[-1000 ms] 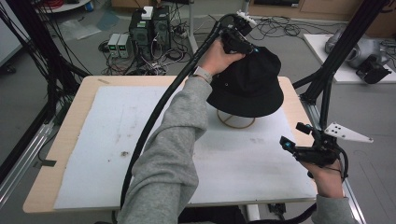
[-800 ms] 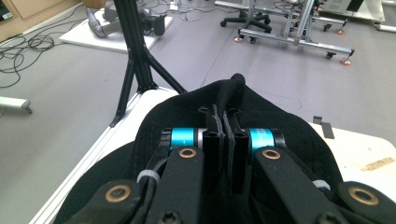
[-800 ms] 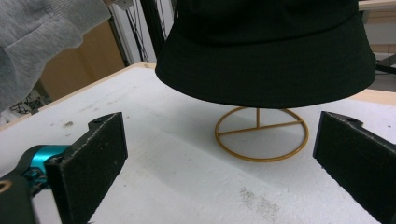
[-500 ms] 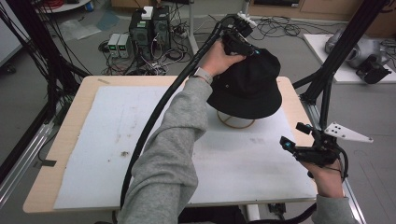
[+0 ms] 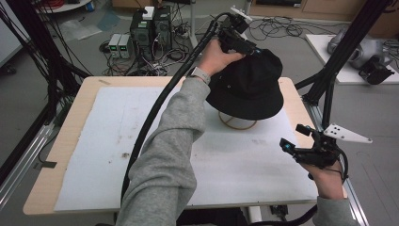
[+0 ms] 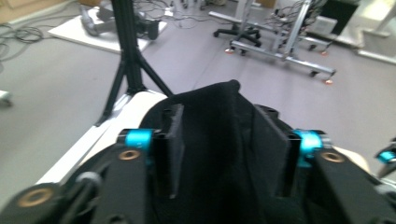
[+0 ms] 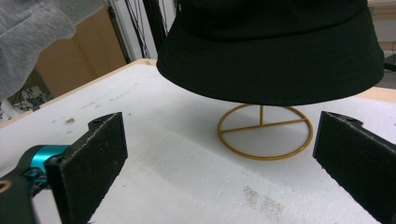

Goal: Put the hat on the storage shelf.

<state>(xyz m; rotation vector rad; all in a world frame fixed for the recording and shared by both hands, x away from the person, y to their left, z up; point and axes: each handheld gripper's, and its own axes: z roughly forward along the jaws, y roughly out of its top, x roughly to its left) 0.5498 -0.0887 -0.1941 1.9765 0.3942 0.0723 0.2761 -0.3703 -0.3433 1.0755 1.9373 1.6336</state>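
Observation:
A black bucket hat (image 5: 249,87) rests on a gold wire stand (image 5: 237,123) at the table's back right. My left gripper (image 5: 254,51) is at the top of the hat's crown, reached in from the left. Its jaws have just been opening. In the left gripper view they stand apart with a fold of the hat's (image 6: 219,163) crown between them, and the pads no longer pinch it. My right gripper (image 5: 292,137) hovers open near the table's right front edge. It faces the hat (image 7: 271,51) and the stand (image 7: 264,133), with nothing between its fingers.
A white sheet (image 5: 117,141) covers the wooden table (image 5: 70,122). A thick black cable (image 5: 150,117) trails from the left gripper along the person's grey sleeve. Black frame legs (image 5: 329,80) stand off the table's right back corner. Electronics and cables lie on the floor behind.
The left hand stays at the hat's top with hardly any shift. The hat keeps its place on the stand. The right gripper has not moved.

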